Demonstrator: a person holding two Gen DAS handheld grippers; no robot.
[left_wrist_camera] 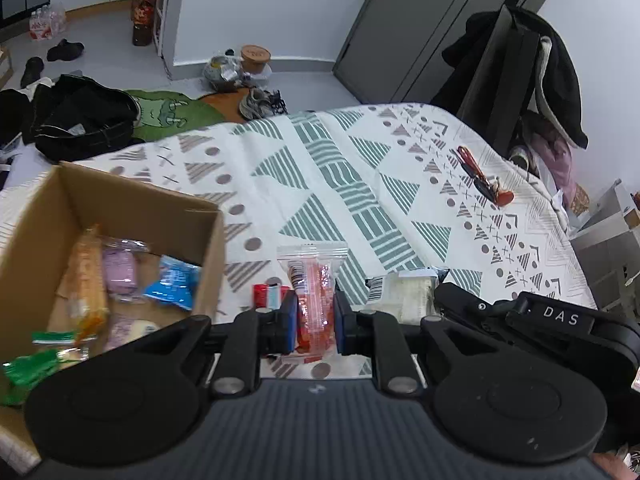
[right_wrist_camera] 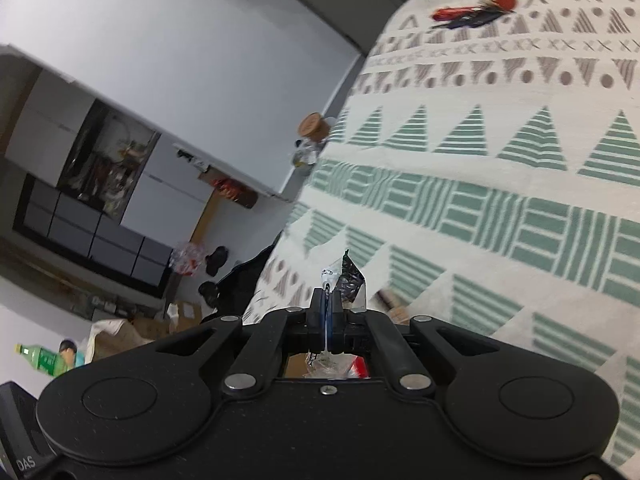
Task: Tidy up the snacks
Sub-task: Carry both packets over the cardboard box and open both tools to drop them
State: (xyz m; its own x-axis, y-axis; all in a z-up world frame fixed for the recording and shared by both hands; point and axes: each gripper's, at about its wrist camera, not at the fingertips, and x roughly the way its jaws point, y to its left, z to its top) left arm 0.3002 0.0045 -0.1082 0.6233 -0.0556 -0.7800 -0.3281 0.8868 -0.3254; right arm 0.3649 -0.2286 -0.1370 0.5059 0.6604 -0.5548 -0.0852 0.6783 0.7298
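Note:
My left gripper [left_wrist_camera: 316, 316] is shut on an orange-red snack packet [left_wrist_camera: 314, 300] with a clear top, held just above the patterned cloth. To its left stands an open cardboard box [left_wrist_camera: 132, 200] holding several snacks: an orange packet [left_wrist_camera: 86, 280], a purple one [left_wrist_camera: 120, 272], a blue one [left_wrist_camera: 174, 284] and green ones [left_wrist_camera: 28, 368]. A small red packet [left_wrist_camera: 268, 294] and a pale packet [left_wrist_camera: 404, 294] lie beside my fingers. My right gripper [right_wrist_camera: 329, 304] is shut on the edge of a black-and-clear snack wrapper [right_wrist_camera: 350, 280]; its body shows in the left wrist view [left_wrist_camera: 540, 320].
Red-handled scissors and keys [left_wrist_camera: 480, 178] lie on the far right of the cloth-covered table [left_wrist_camera: 340, 168]; they also show in the right wrist view [right_wrist_camera: 476, 8]. Beyond the far edge are a black bag [left_wrist_camera: 80, 120], shoes [left_wrist_camera: 262, 104] and a chair with coats [left_wrist_camera: 520, 80].

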